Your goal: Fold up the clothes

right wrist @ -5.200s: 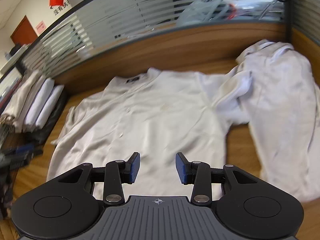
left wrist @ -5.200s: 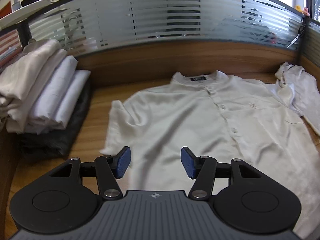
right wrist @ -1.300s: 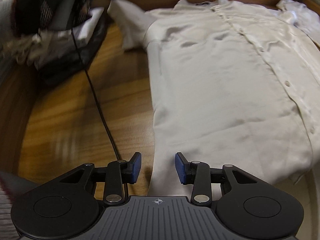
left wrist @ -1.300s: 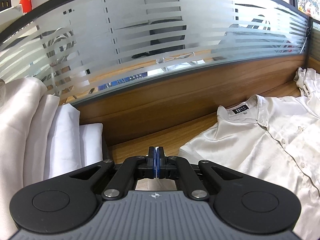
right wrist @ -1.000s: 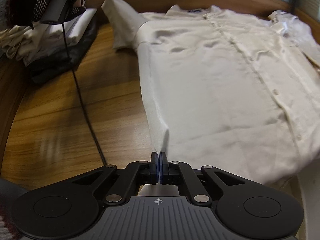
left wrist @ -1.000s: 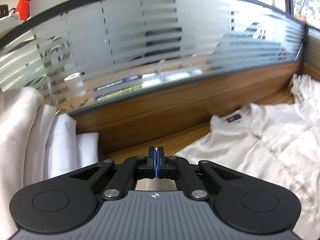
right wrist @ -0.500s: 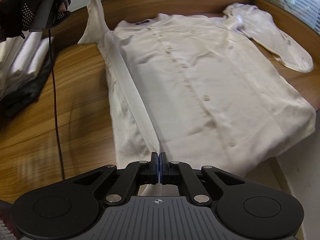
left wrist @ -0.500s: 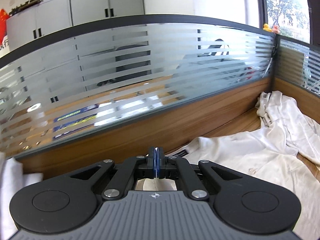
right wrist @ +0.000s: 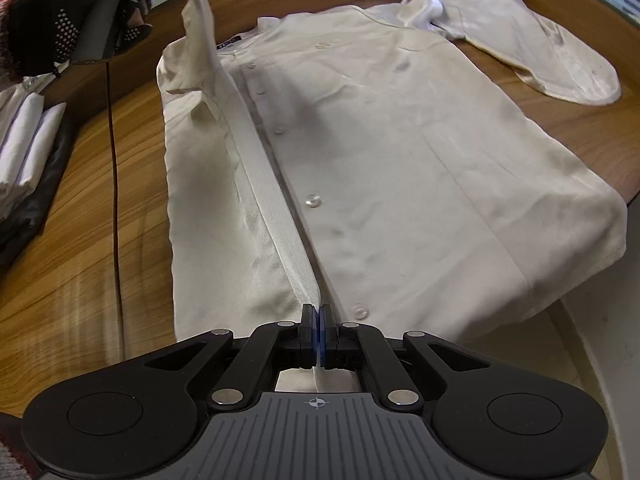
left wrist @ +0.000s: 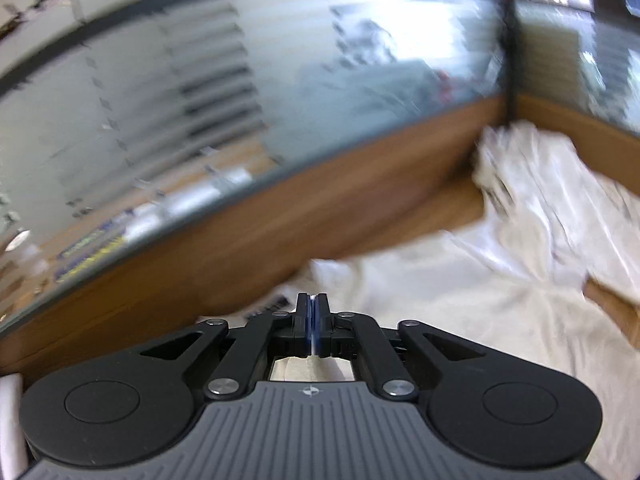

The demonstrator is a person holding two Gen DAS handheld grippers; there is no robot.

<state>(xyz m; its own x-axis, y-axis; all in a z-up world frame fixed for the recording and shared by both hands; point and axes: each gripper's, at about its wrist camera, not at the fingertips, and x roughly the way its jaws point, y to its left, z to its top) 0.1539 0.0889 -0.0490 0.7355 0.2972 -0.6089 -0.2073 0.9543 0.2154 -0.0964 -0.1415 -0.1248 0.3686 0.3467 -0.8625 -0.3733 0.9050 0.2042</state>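
The wooden desk (right wrist: 80,240) carries a cream button-front shirt (right wrist: 400,160) laid face up, collar toward the far partition (left wrist: 280,220). Its wearer-right side panel is raised off the desk along a taut fold line running parallel to the button placket (right wrist: 280,132). A second pale garment (right wrist: 540,40) lies crumpled at the far right corner, unfolded. A stack of folded clothes (right wrist: 28,136) sits at the left desk edge. The right gripper (right wrist: 319,332) is clamped on the hem end of the lifted edge; the left gripper (left wrist: 311,320), in a gloved hand (right wrist: 60,20), is pinched on the sleeve end near the shoulder. Judgement: the first lengthwise fold is under way but not laid down; the opposite side, the sleeves and the crosswise folds remain.
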